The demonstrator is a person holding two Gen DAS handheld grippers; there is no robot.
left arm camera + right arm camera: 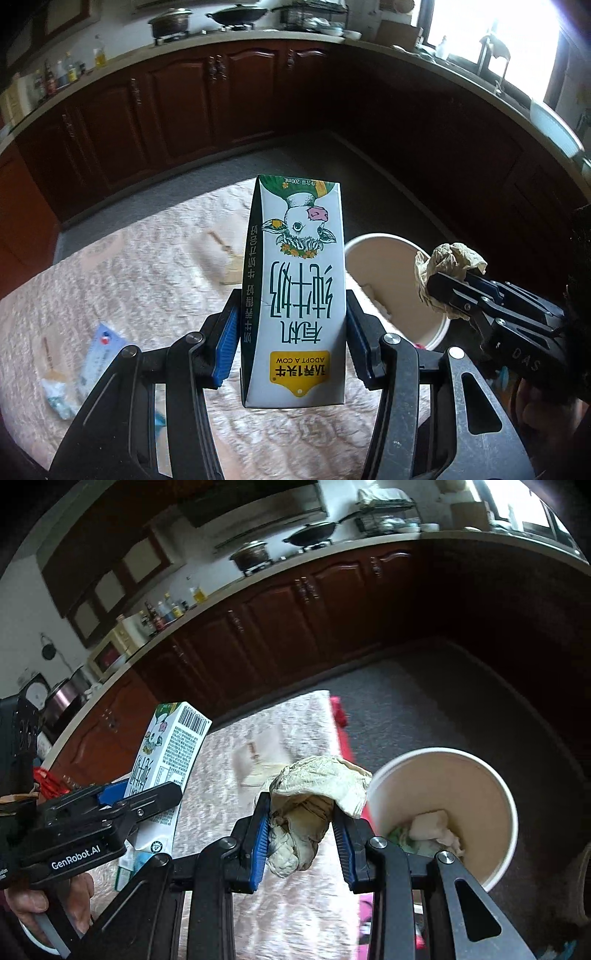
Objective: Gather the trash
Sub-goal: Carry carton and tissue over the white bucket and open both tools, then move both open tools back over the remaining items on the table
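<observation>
Over a pink-clothed surface (pixel 147 258), the left gripper (pixel 291 343) has its jaws clamped on an upside-down milk carton (pixel 295 288), while the right gripper (pixel 301 834) pinches crumpled paper (pixel 310 805) between its jaws beside a paper cup (pixel 443 775).

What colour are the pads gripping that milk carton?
Blue, ribbed pads against the white milk carton; clearest in the left wrist view.

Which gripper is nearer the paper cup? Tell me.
Right. The right gripper, shut on a crumpled tissue, hangs just beside the paper cup rim. The left gripper, holding the milk carton, sits farther off, beyond the right one.
</observation>
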